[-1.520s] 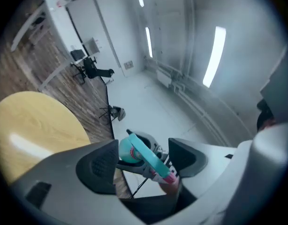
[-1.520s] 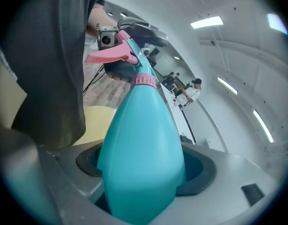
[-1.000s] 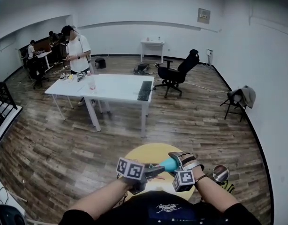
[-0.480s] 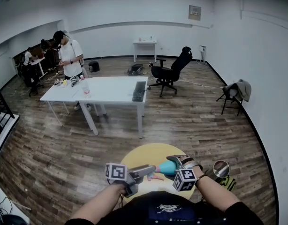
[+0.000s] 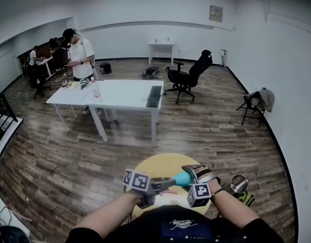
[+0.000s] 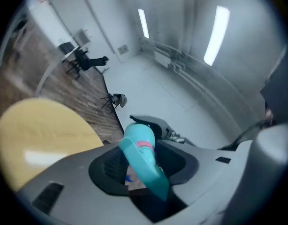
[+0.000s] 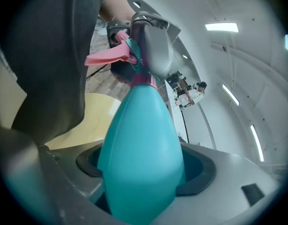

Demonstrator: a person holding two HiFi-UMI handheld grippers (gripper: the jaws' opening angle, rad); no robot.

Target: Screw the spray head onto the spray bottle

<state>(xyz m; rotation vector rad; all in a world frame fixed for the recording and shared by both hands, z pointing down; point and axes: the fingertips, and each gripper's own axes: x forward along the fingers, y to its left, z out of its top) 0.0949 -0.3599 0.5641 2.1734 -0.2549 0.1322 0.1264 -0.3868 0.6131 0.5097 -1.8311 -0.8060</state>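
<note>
The spray bottle [image 7: 141, 144] is clamped by its wide teal body between the fingers of the right gripper [image 5: 192, 175], and the gap between them is filled by it. Its narrow top is pointed away from those fingers, towards the left gripper [image 6: 143, 170]. The spray head [image 7: 117, 53] is seated on that top, just beyond the right fingertips, with its pink lever stuck out to one side. The head is enclosed by the fingers of the left gripper, which are held apart around it. These fingers have just been closing, yet dark gaps are seen between the pads and the head, so no firm grip is shown. Both grippers are held tip to tip above a round yellow table [image 5: 155, 165], which is seen below and beyond the fingers. How far the head is screwed down cannot be told.
</note>
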